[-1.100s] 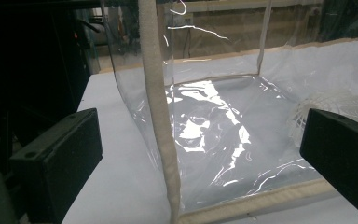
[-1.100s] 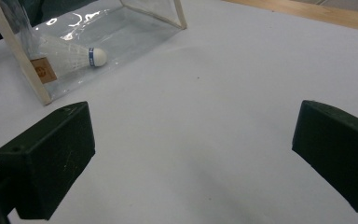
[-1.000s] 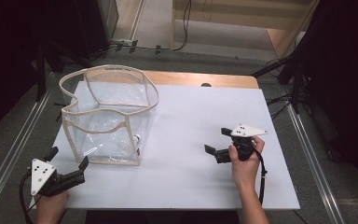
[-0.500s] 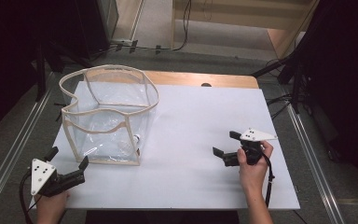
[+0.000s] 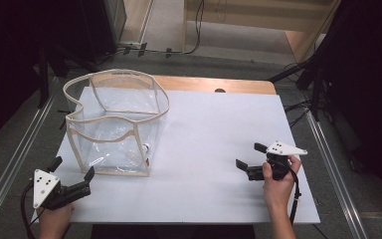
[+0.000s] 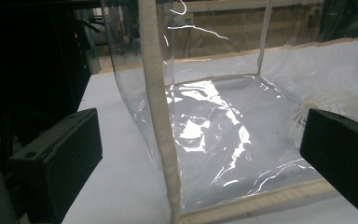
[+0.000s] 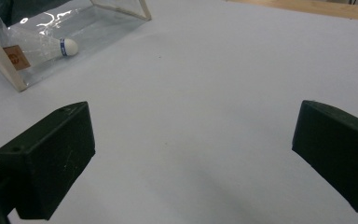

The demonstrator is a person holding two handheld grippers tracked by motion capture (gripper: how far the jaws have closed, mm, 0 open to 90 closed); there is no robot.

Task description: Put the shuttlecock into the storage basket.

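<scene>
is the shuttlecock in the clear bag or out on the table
In. The shuttlecock lies on its side inside the clear bag, behind its transparent wall.

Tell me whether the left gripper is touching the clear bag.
Apart. In the high view the left gripper sits short of the clear bag, with bare white table between its jaws and the bag's near corner; both jaws stand open.

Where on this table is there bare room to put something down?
The widest free patch is the white table between the clear bag and the right gripper. The far right corner beyond that gripper is bare too. It is crowded near left, where the left gripper sits close to the bag holding a shuttlecock.
</scene>
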